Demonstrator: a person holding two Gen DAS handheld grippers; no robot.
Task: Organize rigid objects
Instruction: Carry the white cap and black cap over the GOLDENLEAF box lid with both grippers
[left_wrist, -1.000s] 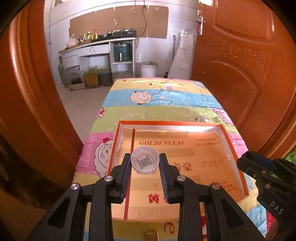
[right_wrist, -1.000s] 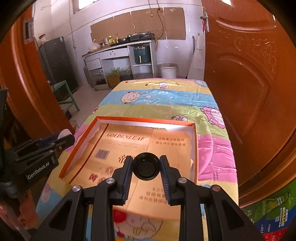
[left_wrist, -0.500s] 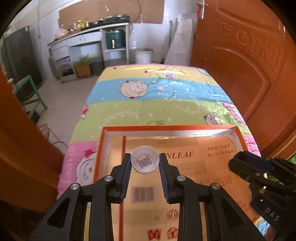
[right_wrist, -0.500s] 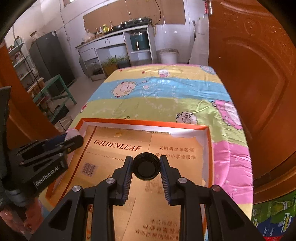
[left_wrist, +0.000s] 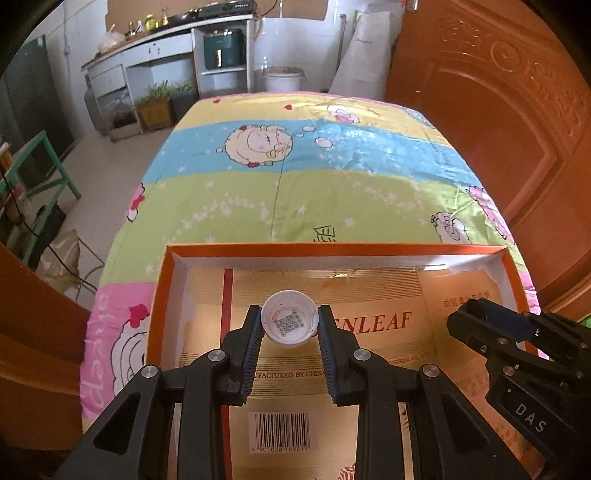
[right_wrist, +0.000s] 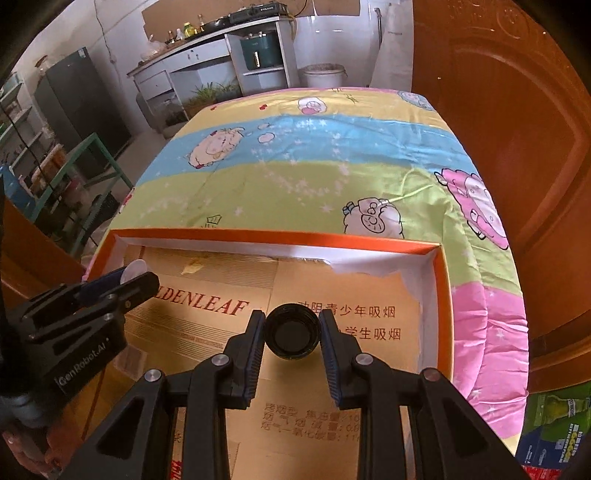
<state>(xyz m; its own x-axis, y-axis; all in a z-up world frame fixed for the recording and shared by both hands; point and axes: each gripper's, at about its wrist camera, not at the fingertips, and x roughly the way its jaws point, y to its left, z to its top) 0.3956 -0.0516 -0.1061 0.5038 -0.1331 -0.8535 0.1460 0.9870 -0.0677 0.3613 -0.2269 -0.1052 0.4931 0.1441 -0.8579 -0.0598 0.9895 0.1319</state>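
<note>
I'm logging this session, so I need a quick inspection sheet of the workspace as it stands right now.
Surface: table under a cartoon-sheep cloth, with an orange-rimmed cardboard tray at the near end.
Job's things: white cap and black cap, each held over the tray.
Clutter: nothing seen on the cloth beyond the tray.
Grippers: left gripper shut on the white cap; right gripper shut on the black cap.
Cables: dark cord on the floor to the left.
Surroundings: wooden door, kitchen counter, white bucket, green stool.
</note>
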